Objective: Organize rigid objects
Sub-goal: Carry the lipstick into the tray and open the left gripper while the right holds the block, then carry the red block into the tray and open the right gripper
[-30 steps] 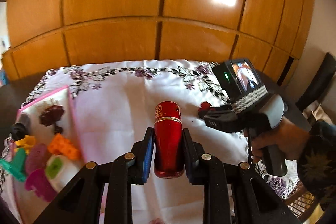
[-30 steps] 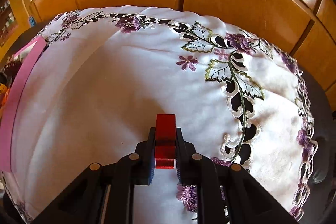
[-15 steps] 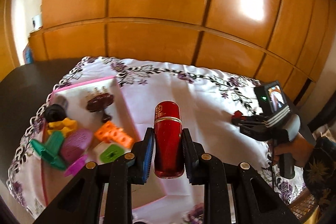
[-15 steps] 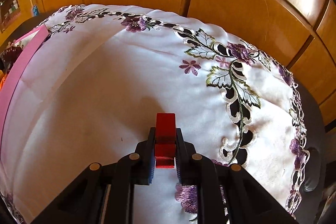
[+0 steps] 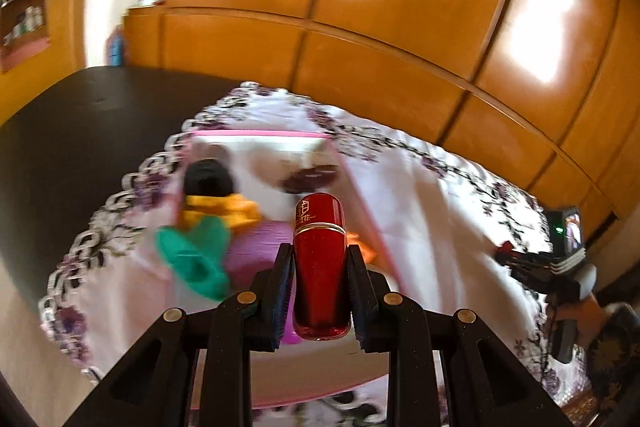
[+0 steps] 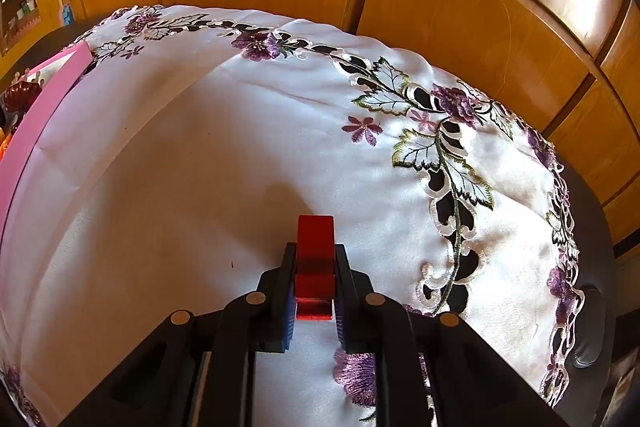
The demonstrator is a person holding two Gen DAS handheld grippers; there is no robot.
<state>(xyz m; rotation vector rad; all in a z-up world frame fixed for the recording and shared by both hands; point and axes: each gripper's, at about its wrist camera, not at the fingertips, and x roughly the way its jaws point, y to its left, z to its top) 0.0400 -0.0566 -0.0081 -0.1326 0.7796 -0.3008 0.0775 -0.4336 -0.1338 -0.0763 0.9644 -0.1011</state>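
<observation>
Left wrist view: the left gripper [image 5: 319,267] has its fingers [image 5: 280,291] clamped on a red bottle [image 5: 320,267] with a gold band, held lengthwise above the near part of a pink-rimmed tray [image 5: 260,133]. The tray already carries a green piece [image 5: 192,251], a yellow piece [image 5: 224,211], a purple piece [image 5: 260,247], a black item [image 5: 208,179] and a dark maroon one [image 5: 312,177]; all are blurred. To place the bottle well, I would pick a bare white patch of the tray, lower until the bottle touches, then let go so it cannot roll onto the toys. At far right the right gripper [image 5: 516,259] shows, with something red at its tip.

Right wrist view: the right gripper's fingers [image 6: 280,291] pinch a red block [image 6: 315,259] above the embroidered cloth [image 6: 200,147] on the counter, well apart from the tray's pink edge at left. It is best kept steady until the bottle is down.
</observation>
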